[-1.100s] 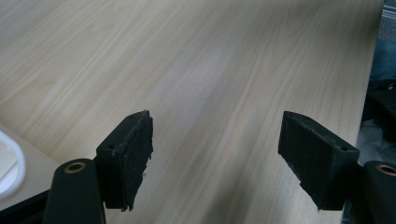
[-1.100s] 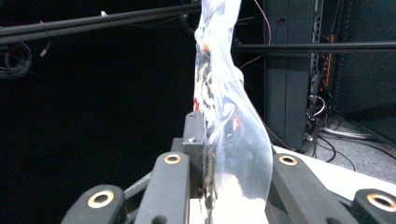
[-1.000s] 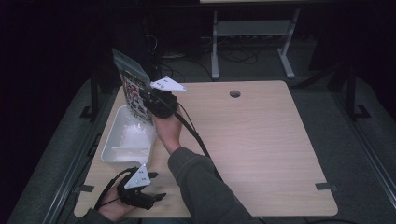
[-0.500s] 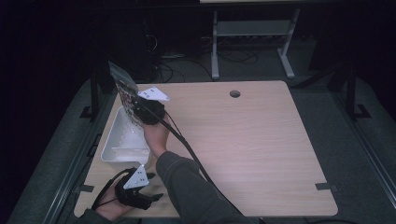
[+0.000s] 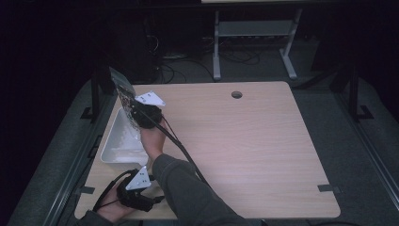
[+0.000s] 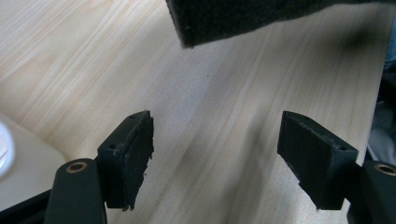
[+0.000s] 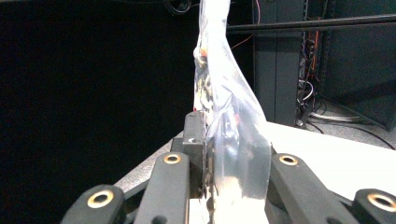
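Left gripper rests at the near table edge, jaws apart, nothing between them. Right gripper is clamped on a clear bag, held upright over the white tray at the left. Bag looks light, limp and slippery; best gripped by a flat margin. Wooden table, smooth; beyond, dark room with cables and a metal stand.

1. A light wooden table with a round cable hole stands on dark grey floor.
2. Behind it, a grey metal stand and loose cables.
3. The surrounding room is dark.
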The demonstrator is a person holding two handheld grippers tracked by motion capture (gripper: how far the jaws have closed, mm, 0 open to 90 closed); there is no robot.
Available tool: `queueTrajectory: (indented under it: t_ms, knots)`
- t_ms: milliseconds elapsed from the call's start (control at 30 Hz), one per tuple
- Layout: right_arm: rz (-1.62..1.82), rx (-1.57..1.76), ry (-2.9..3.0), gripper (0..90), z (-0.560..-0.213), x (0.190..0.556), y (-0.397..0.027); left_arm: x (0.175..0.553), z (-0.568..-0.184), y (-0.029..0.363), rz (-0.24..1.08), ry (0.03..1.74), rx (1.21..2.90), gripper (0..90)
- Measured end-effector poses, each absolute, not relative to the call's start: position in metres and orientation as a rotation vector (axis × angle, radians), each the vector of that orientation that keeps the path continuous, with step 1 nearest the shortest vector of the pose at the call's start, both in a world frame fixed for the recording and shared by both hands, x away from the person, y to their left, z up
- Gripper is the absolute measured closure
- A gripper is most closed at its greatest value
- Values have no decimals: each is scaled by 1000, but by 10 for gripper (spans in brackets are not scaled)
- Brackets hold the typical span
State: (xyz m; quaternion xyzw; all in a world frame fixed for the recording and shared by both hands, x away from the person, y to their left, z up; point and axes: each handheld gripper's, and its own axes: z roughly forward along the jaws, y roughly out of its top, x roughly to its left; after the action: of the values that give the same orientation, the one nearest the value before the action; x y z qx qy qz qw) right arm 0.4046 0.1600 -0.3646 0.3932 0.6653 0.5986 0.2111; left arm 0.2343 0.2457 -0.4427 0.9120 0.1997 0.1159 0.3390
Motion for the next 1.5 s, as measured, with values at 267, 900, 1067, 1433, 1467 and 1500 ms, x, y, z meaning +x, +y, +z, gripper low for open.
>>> queueTrajectory:
  t_ms: [267,900,1067,1433,1467,1500]
  knots:
    - [1586,1020,1944,743,-363,407,157,235,-442,248,305,525,2368,265]
    - [1430,952,2088,734,-366,395,145,235,-443,247,303,529,2376,265]
    - [1424,986,2071,730,-369,394,141,236,-443,247,301,526,2379,266]
    - [1404,1019,2046,724,-373,390,138,236,-444,246,297,526,2380,266]
    - [1405,1026,2043,723,-374,390,138,236,-444,246,297,527,2380,266]
    - [1402,1030,2042,722,-374,390,138,236,-444,246,297,527,2379,266]
